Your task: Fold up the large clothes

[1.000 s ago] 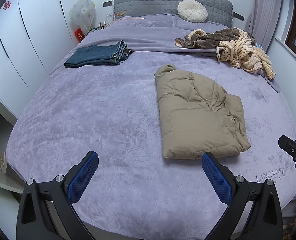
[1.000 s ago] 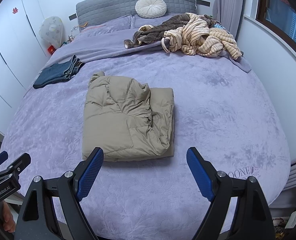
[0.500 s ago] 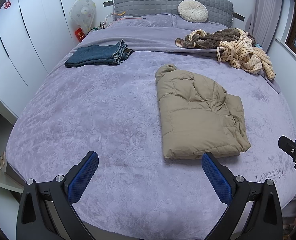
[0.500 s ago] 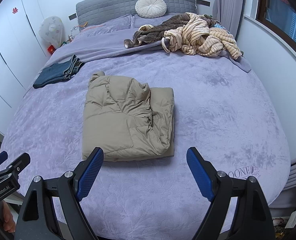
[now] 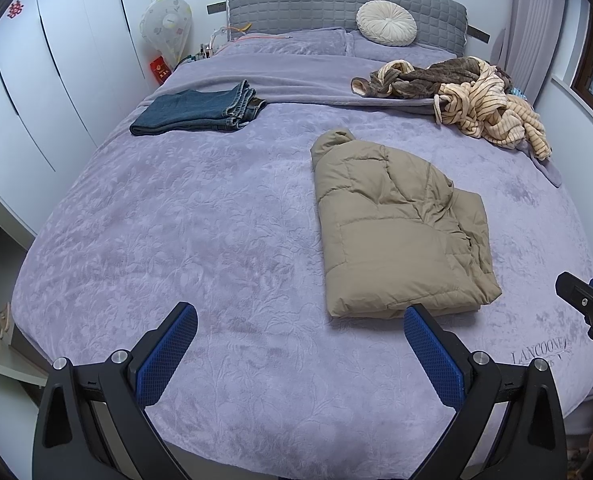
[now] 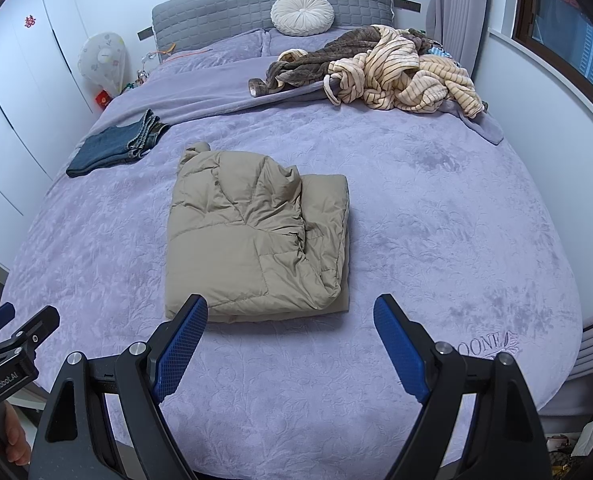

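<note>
A tan puffer jacket (image 5: 396,228) lies folded into a rectangle on the purple bed cover (image 5: 200,240); it also shows in the right wrist view (image 6: 256,236). My left gripper (image 5: 300,320) is open and empty, held above the bed's near edge, left of the jacket. My right gripper (image 6: 290,312) is open and empty, just in front of the jacket's near edge. Neither touches the jacket.
Folded blue jeans (image 5: 200,114) lie at the far left of the bed. A heap of striped and brown fleece clothes (image 5: 472,100) lies at the far right by a round cushion (image 5: 386,28). White wardrobes (image 5: 36,92) stand to the left, a wall and window to the right.
</note>
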Motion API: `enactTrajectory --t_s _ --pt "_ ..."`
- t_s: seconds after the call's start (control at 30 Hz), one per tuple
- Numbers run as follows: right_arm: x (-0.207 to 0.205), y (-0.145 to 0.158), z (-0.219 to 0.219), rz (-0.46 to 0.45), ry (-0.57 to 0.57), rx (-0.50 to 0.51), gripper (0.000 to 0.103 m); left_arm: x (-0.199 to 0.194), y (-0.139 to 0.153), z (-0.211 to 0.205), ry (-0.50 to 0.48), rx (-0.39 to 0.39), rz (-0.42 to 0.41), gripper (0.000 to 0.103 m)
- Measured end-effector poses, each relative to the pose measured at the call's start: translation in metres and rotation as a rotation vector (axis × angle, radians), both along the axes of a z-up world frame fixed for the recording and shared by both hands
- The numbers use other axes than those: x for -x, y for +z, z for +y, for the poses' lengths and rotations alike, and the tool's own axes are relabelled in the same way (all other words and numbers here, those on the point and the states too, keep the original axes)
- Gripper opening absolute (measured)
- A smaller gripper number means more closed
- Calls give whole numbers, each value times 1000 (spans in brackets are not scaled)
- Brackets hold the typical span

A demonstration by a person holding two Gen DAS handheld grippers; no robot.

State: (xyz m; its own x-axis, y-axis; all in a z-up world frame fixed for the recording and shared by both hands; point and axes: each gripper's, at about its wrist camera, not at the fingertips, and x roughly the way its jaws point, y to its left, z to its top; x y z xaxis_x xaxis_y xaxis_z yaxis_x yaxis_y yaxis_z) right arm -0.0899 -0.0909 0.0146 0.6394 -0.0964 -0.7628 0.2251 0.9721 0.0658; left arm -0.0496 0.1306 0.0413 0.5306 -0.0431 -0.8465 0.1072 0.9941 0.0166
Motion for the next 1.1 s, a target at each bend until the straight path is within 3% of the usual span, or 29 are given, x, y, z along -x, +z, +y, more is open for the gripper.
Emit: enactTrajectory --t_s 1.1 --pt "3 0 0 11 -5 -3 87 7 -1 1 8 11 -10 103"
